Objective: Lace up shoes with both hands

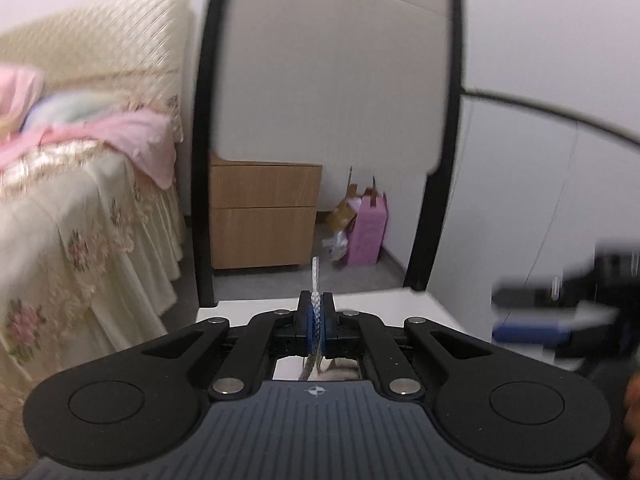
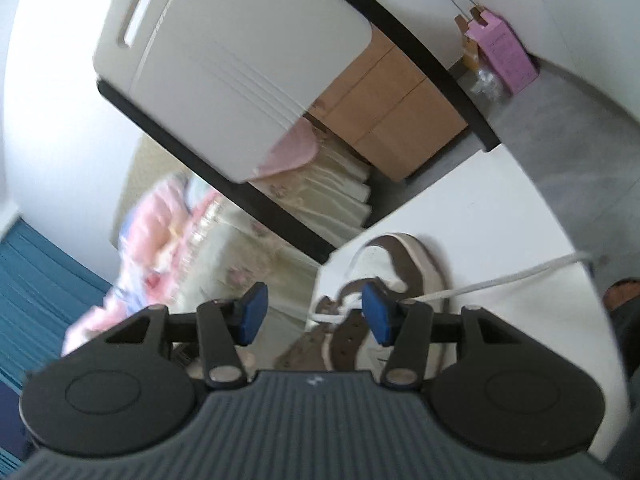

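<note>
Left gripper point(image 1: 316, 312) clamped on the lace point(image 1: 315, 304), blue pads point(image 1: 306, 326) pressed to both sides of the braided cord. Lace tip poking up past the fingertips, cord running back down between the jaws and out of sight under the gripper body. Beyond it, the white table's point(image 1: 280, 305) far edge, then a chair point(image 1: 320, 80) with a pale back and black frame. Further off, a wooden cabinet point(image 1: 264, 216) on the grey floor, a pink box point(image 1: 370, 228) beside it against the wall. A bed point(image 1: 80, 200) with a cream floral cover and pink cloth along the left. Right gripper point(image 1: 560, 312) blurred at the right edge of the left wrist view, over the table's right side.

Right gripper point(image 2: 314, 314) spread wide, nothing between the blue pads point(image 2: 253, 312). Shoe point(image 2: 384, 280), brown and white, lying on the white table point(image 2: 500, 220) near its far left corner, toe pointing away, just ahead of and partly behind the right finger. Loose white lace crossings on the tongue near the middle eyelets. One strand of lace point(image 2: 500, 276) stretched taut from the shoe toward the table's right edge, leaving view there. Whole right wrist view tilted, chair point(image 2: 240, 80) and cabinet point(image 2: 392, 116) slanting across the top. Pink box point(image 2: 506, 52) at upper right, bed point(image 2: 224, 248) below the chair, blue curtain point(image 2: 40, 280) at far left.
</note>
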